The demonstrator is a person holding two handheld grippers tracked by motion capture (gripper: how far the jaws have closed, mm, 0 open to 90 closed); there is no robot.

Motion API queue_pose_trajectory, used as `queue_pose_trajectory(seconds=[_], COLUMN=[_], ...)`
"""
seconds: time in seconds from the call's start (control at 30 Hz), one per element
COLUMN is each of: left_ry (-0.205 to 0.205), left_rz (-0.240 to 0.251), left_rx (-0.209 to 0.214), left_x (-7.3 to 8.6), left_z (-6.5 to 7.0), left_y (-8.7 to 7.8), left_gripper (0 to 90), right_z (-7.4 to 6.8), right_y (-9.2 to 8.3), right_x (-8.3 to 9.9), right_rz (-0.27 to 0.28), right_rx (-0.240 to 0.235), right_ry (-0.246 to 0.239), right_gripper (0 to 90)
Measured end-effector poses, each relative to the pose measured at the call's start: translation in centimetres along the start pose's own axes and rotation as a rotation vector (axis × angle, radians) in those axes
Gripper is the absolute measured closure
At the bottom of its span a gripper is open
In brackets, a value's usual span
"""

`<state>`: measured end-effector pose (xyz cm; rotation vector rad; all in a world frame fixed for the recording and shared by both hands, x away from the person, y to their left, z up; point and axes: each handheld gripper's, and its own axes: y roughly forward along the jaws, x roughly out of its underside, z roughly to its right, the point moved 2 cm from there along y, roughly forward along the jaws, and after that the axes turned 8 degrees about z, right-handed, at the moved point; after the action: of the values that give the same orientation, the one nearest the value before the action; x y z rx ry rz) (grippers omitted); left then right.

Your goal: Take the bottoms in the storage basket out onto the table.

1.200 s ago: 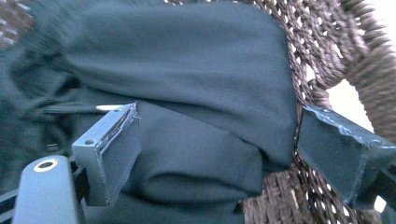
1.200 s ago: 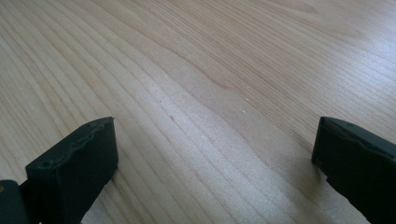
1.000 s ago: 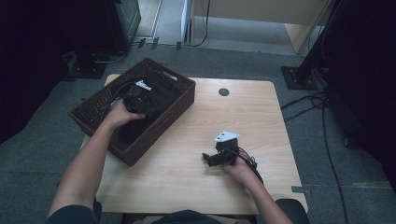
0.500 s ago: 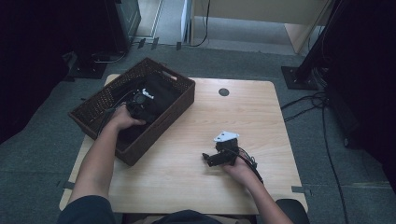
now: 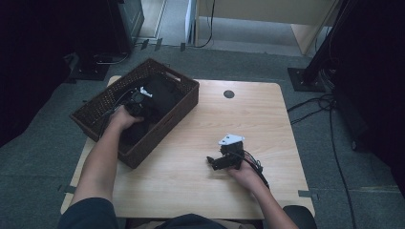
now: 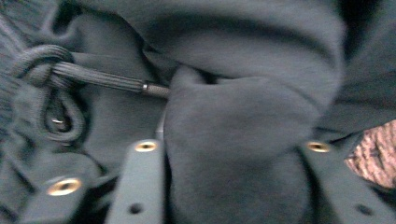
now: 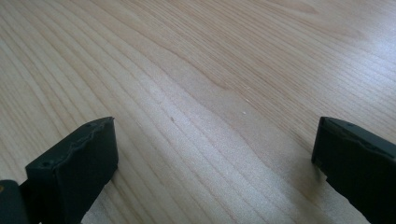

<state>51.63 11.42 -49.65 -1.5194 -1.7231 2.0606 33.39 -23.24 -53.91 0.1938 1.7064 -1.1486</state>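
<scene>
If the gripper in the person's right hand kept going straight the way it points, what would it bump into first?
Probably just the bare wooden table. The right gripper tilts down at it with fingers spread wide and nothing between them. From above it aims left toward the woven basket, but that sits farther off.

From overhead I see the whole table (image 5: 191, 181); my right claw's camera skims that same wood (image 7: 196, 93) closely.

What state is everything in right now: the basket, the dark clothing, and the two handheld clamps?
Wicker basket: upright at the table's left corner, clothing inside.
Dark garment: bunched in the basket, a fold pinched between jaws.
Drawstring: loose, looped on the fabric.
Left gripper: jaws just closing, shut on the fold.
Right gripper: open, over bare table.
</scene>
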Motion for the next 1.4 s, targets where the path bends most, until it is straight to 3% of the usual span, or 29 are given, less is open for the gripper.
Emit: queue_pose_trajectory(seconds=[0.13,0.2,0.27,0.3,0.33,0.5,0.6,0.8,0.87,1.13,1.23,1.3,1.4], left_ry=[-0.041,-0.05,-0.07,-0.07,-0.098,-0.073,-0.07,-0.055,-0.032,0.028,0.07,0.078,0.097], left_rz=[-0.001,0.025,0.085,0.085,0.115,0.117,0.16,0.211,0.245,0.297,0.321,0.322,0.326], left_rx=[0.029,0.029,0.052,0.052,0.073,0.091,0.105,0.112,0.107,0.118,0.137,0.139,0.178], left_x=[-0.6,-0.8,-1.5,-1.5,-1.8,-2.7,-4.1,-5.6,-6.4,-8.7,-9.8,-10.0,-10.7], left_z=[-0.7,-0.7,-0.8,-0.8,-1.2,-1.6,-1.7,-1.3,-1.0,0.7,2.3,2.9,5.0], left_y=[-0.6,-1.0,-2.5,-2.5,-3.7,-5.7,-7.9,-9.9,-11.3,-14.8,-16.5,-16.8,-17.7], left_gripper=[69.5,71.3,72.2,72.3,72.4,72.9,73.2,73.6,73.5,73.6,73.5,73.5,73.4], right_z=[0.0,0.1,0.2,0.2,0.4,1.1,1.9,3.0,3.2,3.5,3.9,4.1,4.5], right_y=[-0.1,-0.2,-0.2,-0.2,-0.4,-1.1,-1.5,-1.6,-1.6,-1.9,-2.1,-2.2,-2.4], right_x=[0.0,0.1,0.1,0.1,0.2,0.4,0.5,0.4,0.4,0.6,0.8,0.9,1.0], right_rz=[-0.002,-0.002,0.001,0.001,0.011,0.01,-0.018,-0.023,-0.022,-0.023,-0.021,-0.024,-0.019], right_rx=[0.014,0.019,0.007,0.007,-0.006,-0.021,-0.009,-0.002,0.004,0.01,0.021,0.022,0.035], right_ry=[0.015,0.022,0.01,0.01,0.008,0.011,0.0,0.015,0.008,0.014,0.021,0.023,0.03], right_gripper=[0.2,0.3,1.2,1.2,5.9,10.5,11.7,13.6,13.5,13.1,13.2,13.2,13.2])
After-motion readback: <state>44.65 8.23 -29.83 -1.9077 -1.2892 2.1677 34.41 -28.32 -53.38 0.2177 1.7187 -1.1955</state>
